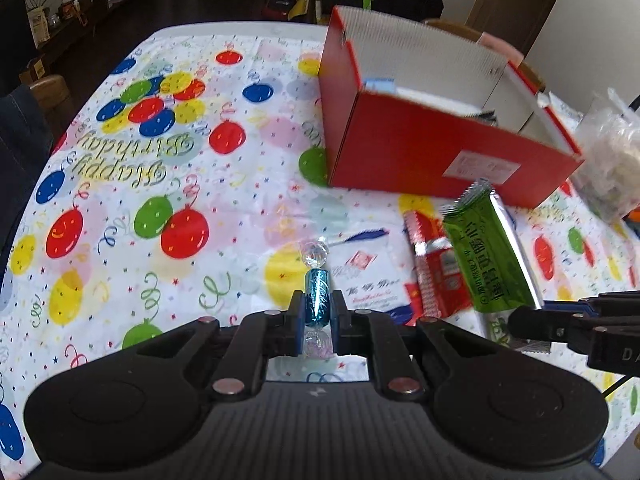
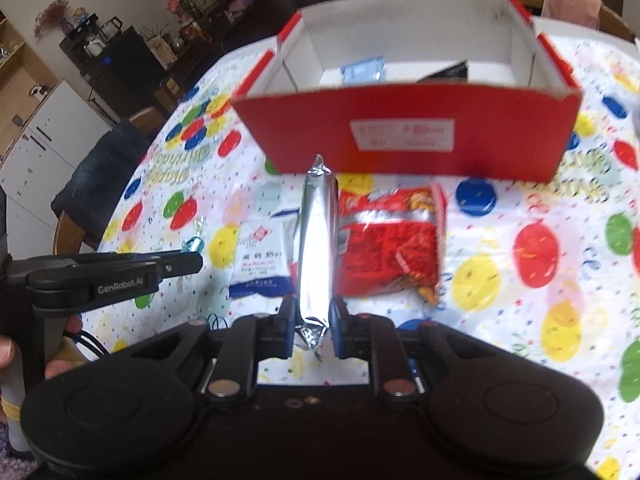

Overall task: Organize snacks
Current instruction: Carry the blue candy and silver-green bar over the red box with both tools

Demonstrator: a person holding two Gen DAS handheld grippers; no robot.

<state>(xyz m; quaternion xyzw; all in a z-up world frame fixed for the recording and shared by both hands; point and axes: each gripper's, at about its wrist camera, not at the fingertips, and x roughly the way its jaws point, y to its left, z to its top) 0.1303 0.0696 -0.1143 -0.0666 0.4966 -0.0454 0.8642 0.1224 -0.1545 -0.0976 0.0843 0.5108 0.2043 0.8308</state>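
L hand-held gripper (image 1: 318,312) clamps candy (image 1: 317,298), R hand-held gripper (image 2: 313,322) clamps green bar (image 2: 316,240); both lengthwise toward box (image 2: 404,136).

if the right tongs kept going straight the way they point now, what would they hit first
Probably the near wall of the red box. The right tongs grip a green snack bar pointing straight at that wall, above the tablecloth. Depth is unclear, so the bar's tip might meet the cloth first.
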